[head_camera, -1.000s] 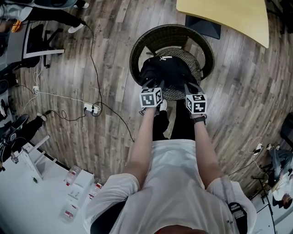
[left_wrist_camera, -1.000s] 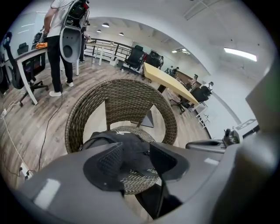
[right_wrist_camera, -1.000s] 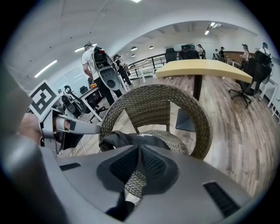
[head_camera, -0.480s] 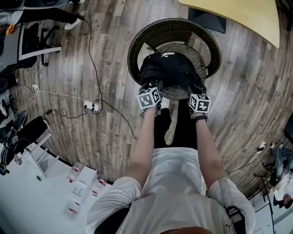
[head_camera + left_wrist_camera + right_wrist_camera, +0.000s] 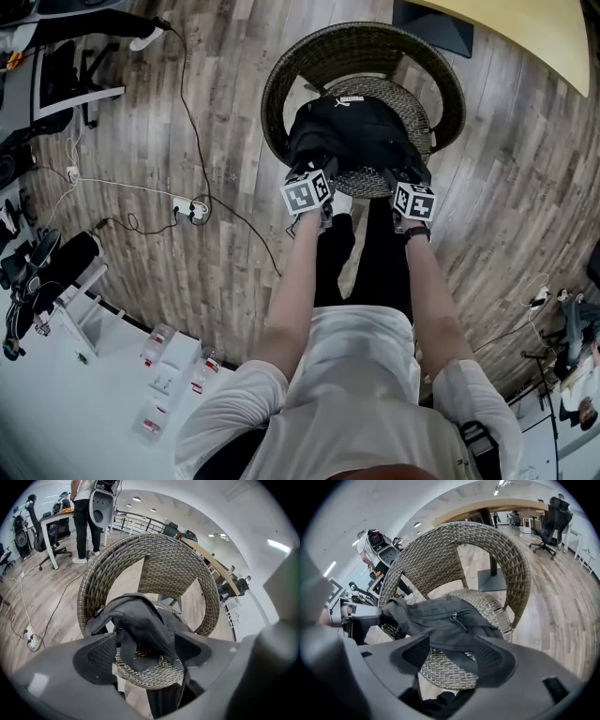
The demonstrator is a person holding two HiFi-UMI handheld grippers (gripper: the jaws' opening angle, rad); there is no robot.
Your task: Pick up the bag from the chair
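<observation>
Bag point(image 5: 352, 131): black all over, with small white lettering near its far edge.
Chair point(image 5: 281, 80): grey-brown wicker in a tight basket weave, darker along the rim.
Floor point(image 5: 225, 122): wood planks, streaked grey and brown.
Table point(image 5: 544, 23): pale yellow top.
Shirt point(image 5: 356, 375): plain white.
Trousers point(image 5: 384, 262): black.
Long cable point(image 5: 187, 103): black.
Short cable point(image 5: 122, 187): white.
Power strip point(image 5: 187, 208): white.
Desk point(image 5: 56, 403): white, plain.

White T-shirt point(image 5: 347, 375), black trousers point(image 5: 384, 258), dark wristwatch point(image 5: 418, 233), grey left tool point(image 5: 146, 648), grey right tool point(image 5: 451, 657), marker cubes point(image 5: 308, 192)
</observation>
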